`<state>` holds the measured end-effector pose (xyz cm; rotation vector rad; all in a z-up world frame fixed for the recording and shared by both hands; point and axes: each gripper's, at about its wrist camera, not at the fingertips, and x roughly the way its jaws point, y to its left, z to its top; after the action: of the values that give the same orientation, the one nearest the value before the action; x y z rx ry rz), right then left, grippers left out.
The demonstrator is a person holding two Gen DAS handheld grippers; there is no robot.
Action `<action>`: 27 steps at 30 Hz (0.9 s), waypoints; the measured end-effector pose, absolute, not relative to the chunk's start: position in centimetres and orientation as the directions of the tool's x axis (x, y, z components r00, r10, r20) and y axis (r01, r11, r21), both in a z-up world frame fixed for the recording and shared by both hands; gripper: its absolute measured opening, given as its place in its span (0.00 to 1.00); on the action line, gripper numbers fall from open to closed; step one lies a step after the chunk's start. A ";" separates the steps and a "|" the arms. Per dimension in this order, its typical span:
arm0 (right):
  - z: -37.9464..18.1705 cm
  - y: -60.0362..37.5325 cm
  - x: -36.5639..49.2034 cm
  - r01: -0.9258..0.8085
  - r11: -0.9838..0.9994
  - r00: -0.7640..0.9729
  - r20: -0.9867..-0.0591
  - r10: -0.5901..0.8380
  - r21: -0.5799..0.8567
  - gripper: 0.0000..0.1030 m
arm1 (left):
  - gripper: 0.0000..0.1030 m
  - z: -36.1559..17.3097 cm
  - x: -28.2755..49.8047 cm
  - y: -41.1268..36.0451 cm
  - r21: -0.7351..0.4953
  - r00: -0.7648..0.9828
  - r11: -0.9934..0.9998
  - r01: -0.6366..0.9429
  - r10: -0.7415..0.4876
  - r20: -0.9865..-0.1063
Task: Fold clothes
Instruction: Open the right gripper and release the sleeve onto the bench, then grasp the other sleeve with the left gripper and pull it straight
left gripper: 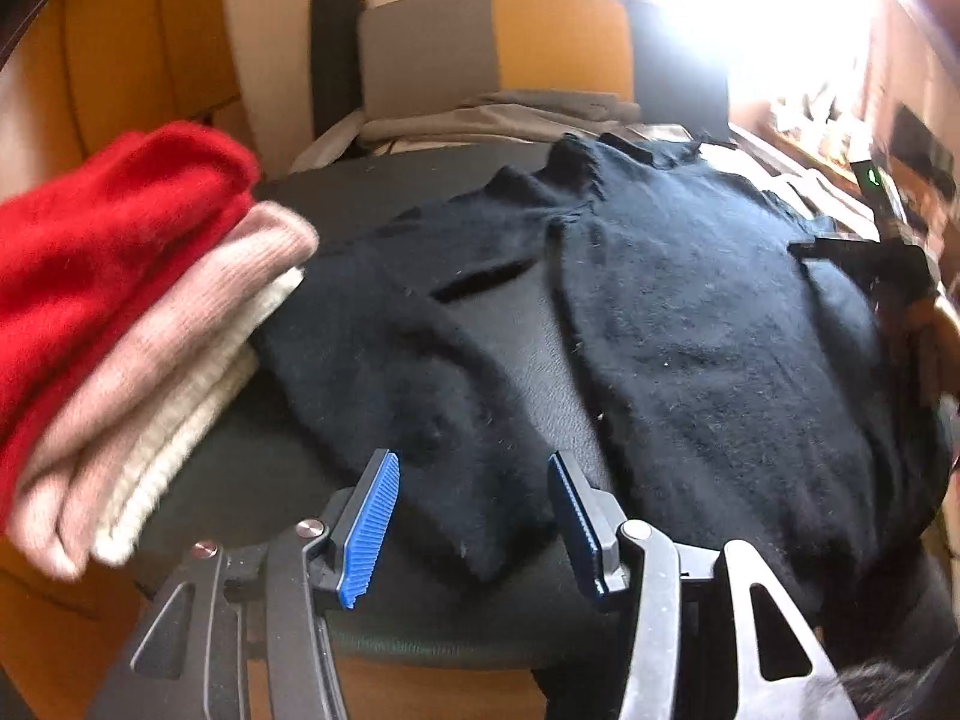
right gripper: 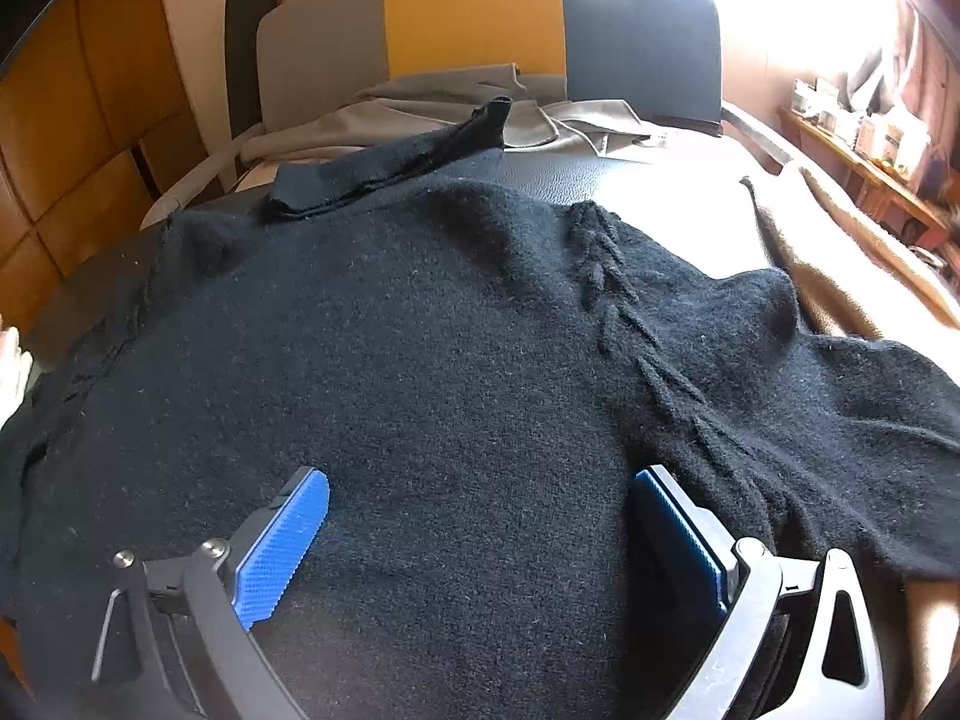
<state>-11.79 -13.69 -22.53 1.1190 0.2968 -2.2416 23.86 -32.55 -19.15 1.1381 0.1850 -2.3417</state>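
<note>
Lying flat on the dark seat, your black sweater runs collar at twelve to hem at six. Your left gripper, fingers apart and empty, hovers over the sleeve. Your right gripper, spread wide, sits over the body. Folded sweaters wait at nine.
</note>
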 end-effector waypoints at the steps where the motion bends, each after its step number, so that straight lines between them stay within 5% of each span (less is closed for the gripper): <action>1: -22.5 -13.7 -11.8 0.610 -0.790 -0.458 -0.783 -0.420 0.067 1.00 | 0.52 -19.5 23.1 -32.2 0.146 -0.497 -0.865 0.479 -0.405 -0.767; 4: -22.5 -13.9 -11.7 0.610 -0.790 -0.459 -0.783 -0.420 0.066 1.00 | 0.56 -21.1 21.1 -31.2 0.300 -0.453 -0.879 0.371 -0.453 -0.768; 7: -22.5 -14.0 -11.8 0.611 -0.789 -0.459 -0.783 -0.421 0.066 1.00 | 0.73 -21.3 20.5 -31.4 0.385 -0.454 -0.849 0.363 -0.522 -0.722; 9: -22.5 -14.1 -11.9 0.612 -0.788 -0.458 -0.782 -0.421 0.066 1.00 | 0.65 -21.1 20.7 -32.9 0.248 -0.459 -0.874 0.417 -0.438 -0.773; 11: -22.5 -14.1 -11.9 0.612 -0.788 -0.459 -0.782 -0.421 0.065 1.00 | 0.37 -21.0 21.2 -34.4 0.099 -0.486 -0.883 0.458 -0.342 -0.804; 16: -22.5 -14.0 -11.8 0.612 -0.788 -0.459 -0.782 -0.422 0.066 1.00 | 0.11 -20.5 20.8 -33.7 0.156 -0.462 -0.861 0.484 -0.402 -0.791; 22: -22.5 -14.1 -11.8 0.611 -0.789 -0.459 -0.782 -0.422 0.067 1.00 | 0.09 -16.7 21.9 -33.5 0.085 -0.552 -0.849 0.522 -0.412 -0.725; 27: -22.5 -14.0 -11.8 0.611 -0.789 -0.458 -0.782 -0.423 0.068 1.00 | 0.09 -8.1 23.8 -39.1 -0.147 -0.713 -0.823 0.548 -0.368 -0.596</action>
<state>-11.81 -14.02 -22.49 1.1159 0.2959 -2.2412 23.78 -39.09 -8.13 0.7703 0.4324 -2.4808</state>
